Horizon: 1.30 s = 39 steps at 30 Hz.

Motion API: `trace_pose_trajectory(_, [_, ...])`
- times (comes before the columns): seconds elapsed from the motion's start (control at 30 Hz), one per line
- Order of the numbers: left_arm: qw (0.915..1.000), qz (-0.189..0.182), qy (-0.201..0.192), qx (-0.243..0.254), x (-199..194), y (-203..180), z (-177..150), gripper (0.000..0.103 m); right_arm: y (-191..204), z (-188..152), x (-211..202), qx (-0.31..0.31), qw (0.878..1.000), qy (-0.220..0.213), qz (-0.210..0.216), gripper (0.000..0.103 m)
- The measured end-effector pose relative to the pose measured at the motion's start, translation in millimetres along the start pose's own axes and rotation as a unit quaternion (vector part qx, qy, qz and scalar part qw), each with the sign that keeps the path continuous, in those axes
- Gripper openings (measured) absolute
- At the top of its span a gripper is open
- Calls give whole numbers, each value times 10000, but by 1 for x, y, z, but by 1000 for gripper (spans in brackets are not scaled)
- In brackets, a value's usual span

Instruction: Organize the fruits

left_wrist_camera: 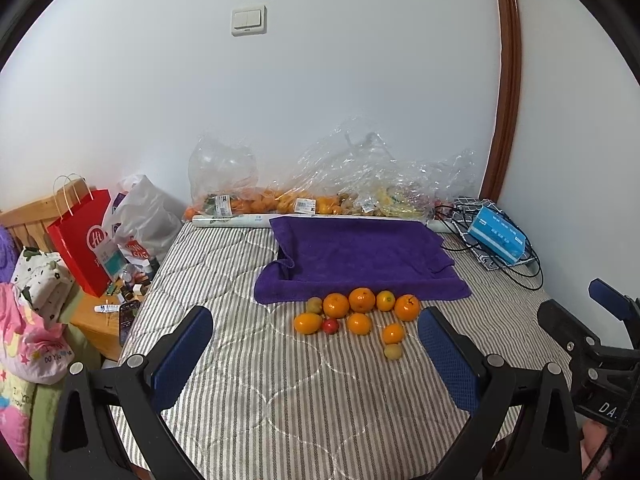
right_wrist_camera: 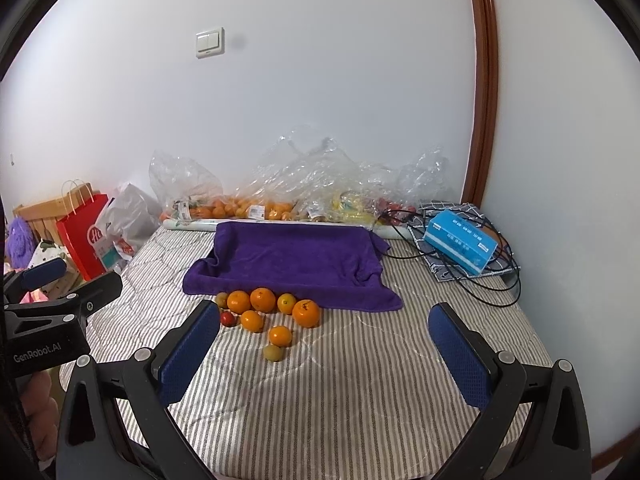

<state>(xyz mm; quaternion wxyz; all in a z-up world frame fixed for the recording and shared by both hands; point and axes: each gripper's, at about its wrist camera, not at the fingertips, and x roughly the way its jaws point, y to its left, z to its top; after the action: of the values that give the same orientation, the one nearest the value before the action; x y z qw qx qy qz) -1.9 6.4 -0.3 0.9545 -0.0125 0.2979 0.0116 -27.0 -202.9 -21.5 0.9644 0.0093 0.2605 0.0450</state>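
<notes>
So the loose cluster of small orange, yellow-green and red fruits [left_wrist_camera: 354, 318] sits on the grey-and-white striped quilted bed [left_wrist_camera: 288, 408], right at the near hem of the rumpled purple terry towel [left_wrist_camera: 360, 258], which seems draped over something tray-shaped. From the left wrist view we count ten pieces, including an oval orange one [left_wrist_camera: 307, 323] beside the little red one [left_wrist_camera: 330, 325]. In the right wrist view that oval piece is hidden behind a blue pad, so we only get nine there.

Our left gripper [left_wrist_camera: 316, 328] hovers over the bed with jaws spread wide and nothing in them, the fruit framed between its pads. Our right gripper [right_wrist_camera: 324, 326] is just as wide and empty, with the fruit off towards its left pad. Each camera catches the other gripper at its edge.

Along the wall lie crinkled clear plastic bags of more fruit [left_wrist_camera: 320, 184]. The blue tissue box [right_wrist_camera: 460, 246] with black cables is bigger in the right view. The wooden nightstand [left_wrist_camera: 100, 324], with its small bottles, shows only in the left view; the red paper shopping bag [left_wrist_camera: 82, 240] standing on it shows in both.
</notes>
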Motion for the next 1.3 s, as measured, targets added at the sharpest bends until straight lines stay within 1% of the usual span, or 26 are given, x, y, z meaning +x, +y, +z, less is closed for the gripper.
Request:
trace_pose_trajectory(0.07, [10000,-53,-54,0,0,3,0,103,0,-1,3,-41,10000,21,-52,103])
trace_pose_trajectory(0.13, [9999,-109,-60,-48,3,7,2,103,0,-2,8,6,9998,138,-156,103])
trace_pose_trajectory(0.2, [9995,-265,-5,-185,9,12,3,103,-2,-2,16,-5,9996,274,-65,103])
trace_pose_trajectory(0.37, [9984,-394,40,-397,23,24,4,103,0,-6,32,-79,9998,188,-32,103])
trace_pose_trajectory(0.43, [9986,-358,66,-380,31,26,3,103,-1,-9,41,-43,9997,213,73,103])
trace_pose_trajectory(0.5, [9988,-298,182,-348,44,29,2,103,0,-11,51,-5,9992,245,315,103])
trace_pose_trajectory(0.53, [9987,-292,226,-363,49,30,0,103,0,-14,61,6,9984,351,445,103])
trace_pose_trajectory(0.57, [9984,-300,255,-395,55,33,-1,102,3,-16,69,-13,9979,466,457,103])
trace_pose_trajectory(0.67, [9976,-269,367,-520,74,42,-7,102,10,-23,93,-115,9968,724,326,103])
trace_pose_trajectory(0.77, [9970,-274,516,-516,94,51,-13,100,13,-32,115,-87,9953,904,340,102])
trace_pose_trajectory(0.83, [9970,-206,603,-429,106,54,-15,98,15,-38,130,-43,9940,1011,404,97])
trace_pose_trajectory(0.9, [9960,-185,818,-314,122,57,-17,98,18,-45,143,-33,9926,1132,449,92])
trace_pose_trajectory(0.93, [9955,-166,876,-318,128,60,-18,97,20,-48,151,-32,9919,1183,468,87])
trace_pose_trajectory(0.97, [9949,-153,935,-336,135,63,-19,92,22,-51,157,-32,9911,1233,498,84])
trace_pose_trajectory(1.0, [9945,-130,984,-342,141,65,-21,91,25,-55,164,-30,9899,1306,554,81])
trace_pose_trajectory(1.07, [9936,-72,1075,-334,154,71,-26,91,31,-62,177,-26,9865,1455,748,77])
trace_pose_trajectory(1.13, [9930,-2,1146,-278,165,74,-32,90,39,-70,189,-72,9829,1602,902,70])
trace_pose_trajectory(1.2, [9920,62,1245,-219,175,76,-39,87,46,-78,202,-156,9811,1696,919,66])
trace_pose_trajectory(1.27, [9905,29,1361,-178,185,79,-45,84,51,-84,212,-205,9789,1777,986,64])
trace_pose_trajectory(1.3, [9899,-3,1404,-176,188,79,-48,84,52,-87,217,-216,9777,1819,1029,61])
